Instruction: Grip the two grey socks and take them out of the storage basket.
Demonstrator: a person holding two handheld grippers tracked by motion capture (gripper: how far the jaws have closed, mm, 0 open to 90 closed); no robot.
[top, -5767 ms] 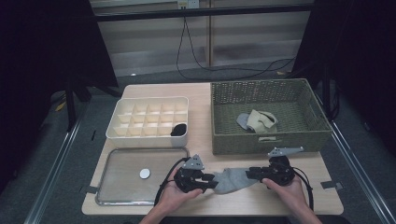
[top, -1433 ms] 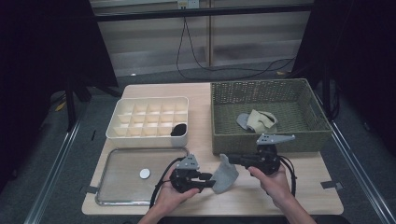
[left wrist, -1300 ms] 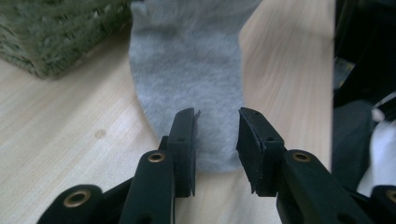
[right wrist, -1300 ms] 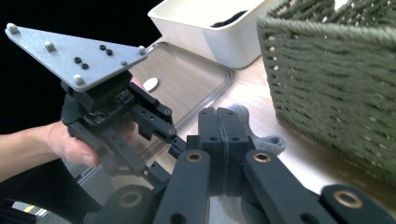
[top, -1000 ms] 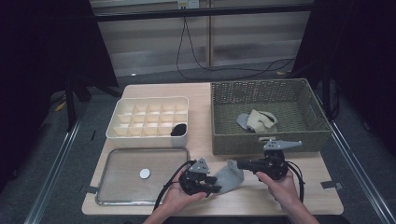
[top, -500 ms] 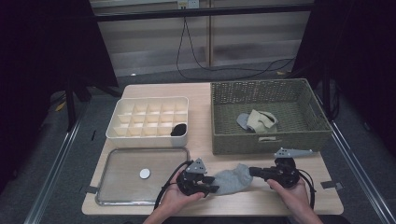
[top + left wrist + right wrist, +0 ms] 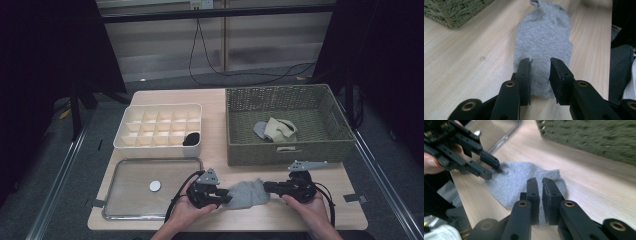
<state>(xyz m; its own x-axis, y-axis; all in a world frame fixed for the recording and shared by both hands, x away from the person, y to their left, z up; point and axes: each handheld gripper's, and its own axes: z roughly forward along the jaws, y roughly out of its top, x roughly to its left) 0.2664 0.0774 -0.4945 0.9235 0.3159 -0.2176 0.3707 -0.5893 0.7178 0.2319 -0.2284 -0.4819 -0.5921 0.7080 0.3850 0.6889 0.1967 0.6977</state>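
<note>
Grey sock [image 7: 246, 193] flat on the table's [image 7: 215, 97] near edge, six o'clock of the basket [image 7: 285, 150]. Left gripper [image 7: 220, 196] closing, jaws astride its end; right gripper [image 7: 267, 187] just easing apart, letting go. Judged: laying-out step; next, folding it.

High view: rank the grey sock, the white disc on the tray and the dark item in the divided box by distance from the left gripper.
From the left gripper:
1. Grey sock, right beside it, at its jaws.
2. White disc, to its left on the tray.
3. Dark item, beyond it in the box's near right cell.
</note>
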